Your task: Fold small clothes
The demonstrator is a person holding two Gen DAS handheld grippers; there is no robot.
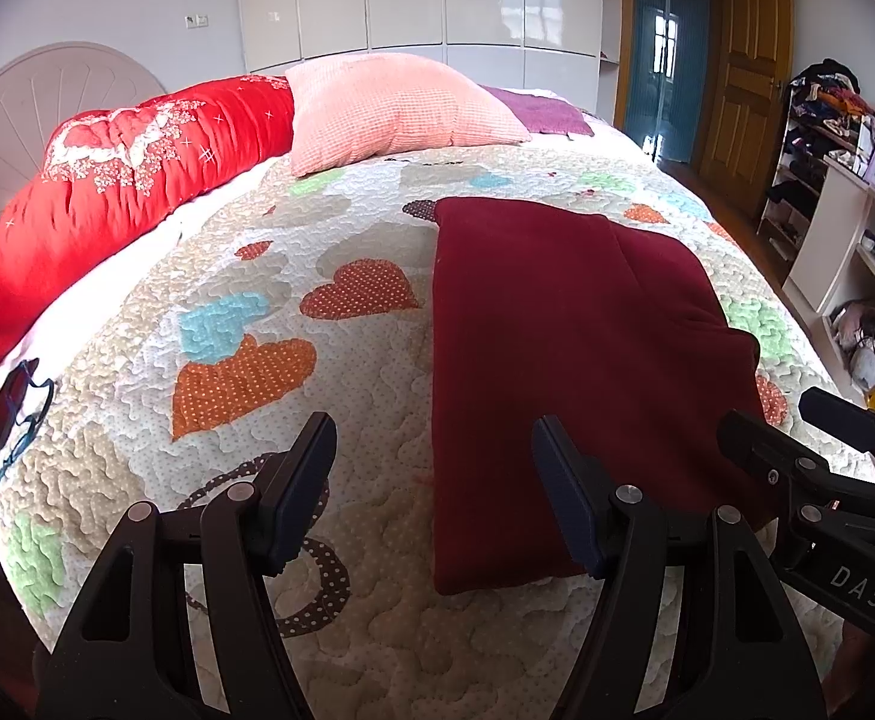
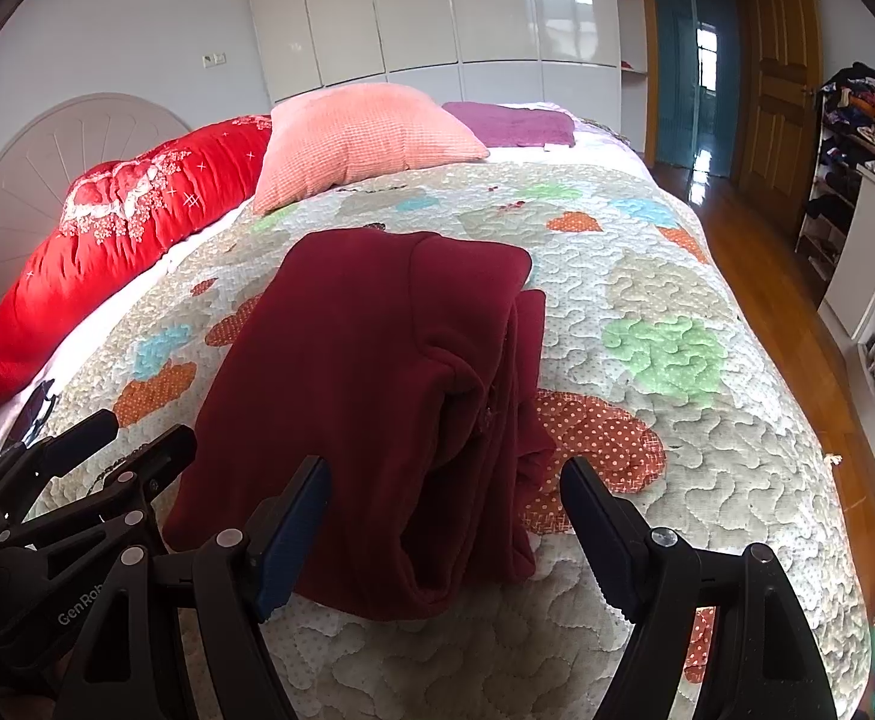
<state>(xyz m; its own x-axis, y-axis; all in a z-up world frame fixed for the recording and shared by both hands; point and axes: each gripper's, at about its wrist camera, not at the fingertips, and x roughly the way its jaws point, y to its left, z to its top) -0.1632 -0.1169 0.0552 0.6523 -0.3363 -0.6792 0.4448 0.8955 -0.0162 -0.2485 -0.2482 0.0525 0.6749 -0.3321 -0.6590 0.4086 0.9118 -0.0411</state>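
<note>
A dark red garment point(image 1: 569, 348) lies folded into a long strip on the quilted bed; in the right wrist view point(image 2: 377, 384) its right side shows stacked folds. My left gripper point(image 1: 434, 438) is open and empty, above the garment's near left edge. My right gripper point(image 2: 443, 480) is open and empty, above the garment's near end. The right gripper also shows in the left wrist view point(image 1: 797, 414) at the garment's right. The left gripper shows in the right wrist view point(image 2: 119, 432) at the garment's left.
The heart-patterned quilt point(image 1: 245, 372) covers the bed. A pink pillow point(image 1: 389, 108), a red bolster point(image 1: 107, 180) and a purple cloth point(image 1: 539, 111) lie at the far end. A phone and glasses point(image 1: 8, 414) lie left. Shelves point(image 1: 857, 228) and wooden floor point(image 2: 797, 324) are right.
</note>
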